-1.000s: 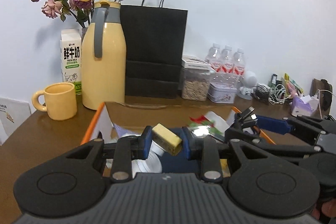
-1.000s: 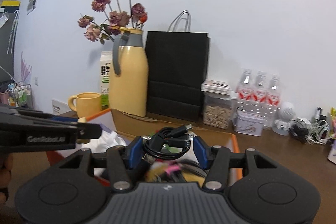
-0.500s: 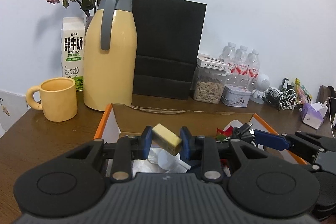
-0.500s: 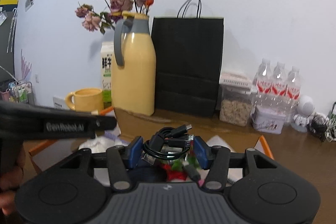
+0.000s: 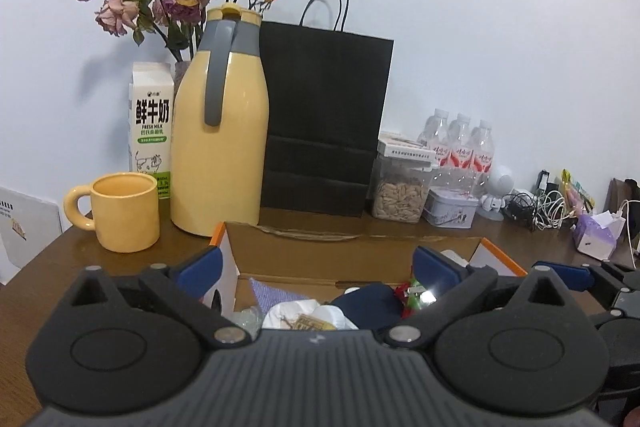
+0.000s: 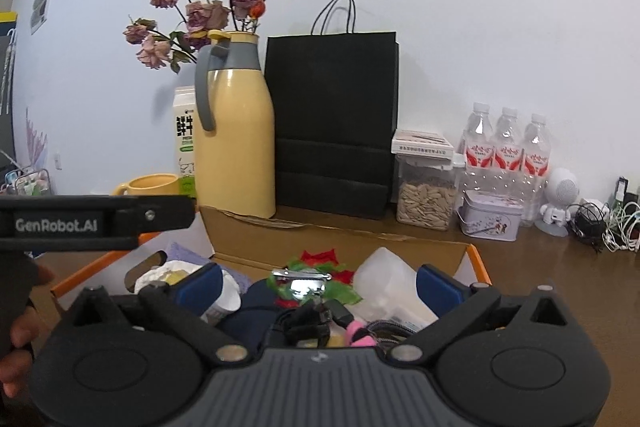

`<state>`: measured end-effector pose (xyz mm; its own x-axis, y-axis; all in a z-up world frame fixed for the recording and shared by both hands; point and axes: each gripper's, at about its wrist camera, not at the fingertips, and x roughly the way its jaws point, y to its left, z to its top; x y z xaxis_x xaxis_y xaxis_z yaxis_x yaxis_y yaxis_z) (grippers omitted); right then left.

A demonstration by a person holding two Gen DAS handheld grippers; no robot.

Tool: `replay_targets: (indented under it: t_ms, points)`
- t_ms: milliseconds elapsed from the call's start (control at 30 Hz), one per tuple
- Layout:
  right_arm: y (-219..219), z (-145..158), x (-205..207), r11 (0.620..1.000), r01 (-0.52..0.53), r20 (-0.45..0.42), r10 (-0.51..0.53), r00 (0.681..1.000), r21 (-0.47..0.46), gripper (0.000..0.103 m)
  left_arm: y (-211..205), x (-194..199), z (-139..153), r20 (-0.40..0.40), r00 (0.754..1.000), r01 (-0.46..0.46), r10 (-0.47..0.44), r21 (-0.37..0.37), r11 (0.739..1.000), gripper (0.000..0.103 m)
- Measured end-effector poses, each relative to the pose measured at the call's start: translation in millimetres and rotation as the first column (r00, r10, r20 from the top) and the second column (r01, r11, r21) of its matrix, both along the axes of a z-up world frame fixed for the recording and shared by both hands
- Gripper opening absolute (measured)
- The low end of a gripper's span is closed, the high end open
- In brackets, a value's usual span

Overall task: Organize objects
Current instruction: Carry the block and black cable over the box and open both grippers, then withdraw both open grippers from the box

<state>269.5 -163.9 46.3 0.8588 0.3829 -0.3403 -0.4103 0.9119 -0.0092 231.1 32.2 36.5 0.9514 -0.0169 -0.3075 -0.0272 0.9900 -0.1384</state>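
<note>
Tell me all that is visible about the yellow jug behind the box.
The yellow jug is tall and glossy, plastic or coated metal by its look, with a grey collar, a grey handle facing the camera and a yellow lid, shut. It stands upright on the table, between the milk carton and the black bag, behind the box.

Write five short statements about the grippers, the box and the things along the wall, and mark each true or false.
1. Both the left gripper and the right gripper stand open with nothing between their pads. True.
2. The orange-edged cardboard box is empty. False: it holds clutter.
3. The yellow ceramic mug lies tipped over. False: it stands upright.
4. The black paper bag stands right of the yellow thermos jug. True.
5. The coiled black cable hangs from the right gripper. False: it lies in the box.
</note>
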Motion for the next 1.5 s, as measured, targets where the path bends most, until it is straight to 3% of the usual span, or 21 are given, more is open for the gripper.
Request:
replay_targets:
  t_ms: [267, 567, 1100, 1500]
  points:
    - [-3.0, -0.6, 0.0, 1.0, 0.011, 0.003, -0.011, 1.0, 0.011, 0.103, 1.8, 2.6, -3.0, -0.032, 0.999, 0.001, -0.001, 0.0, 1.0, 0.103]
    - [-10.7, 5.9, -11.9, 0.999, 0.024, 0.024, -0.025, 0.999, 0.021, 0.103, 3.1, -13.8, 9.2, 0.0, 1.0, -0.016, 0.016, 0.012, 1.0, 0.103]
    - [-34.6, 17.3, -81.2, 0.998, 0.055, -0.021, -0.054, 0.998, 0.026, 0.103, 8.6, -92.3, 10.4, -0.093, 0.992, -0.083, 0.087, 0.043, 0.996, 0.103]
    - [-52.9, 13.4, -121.7, 0.997, 0.066, -0.061, -0.064, 0.996, 0.047, 0.103, -3.2, -136.5, -1.5, -0.168, 0.983, -0.056, 0.069, 0.08, 0.995, 0.103]
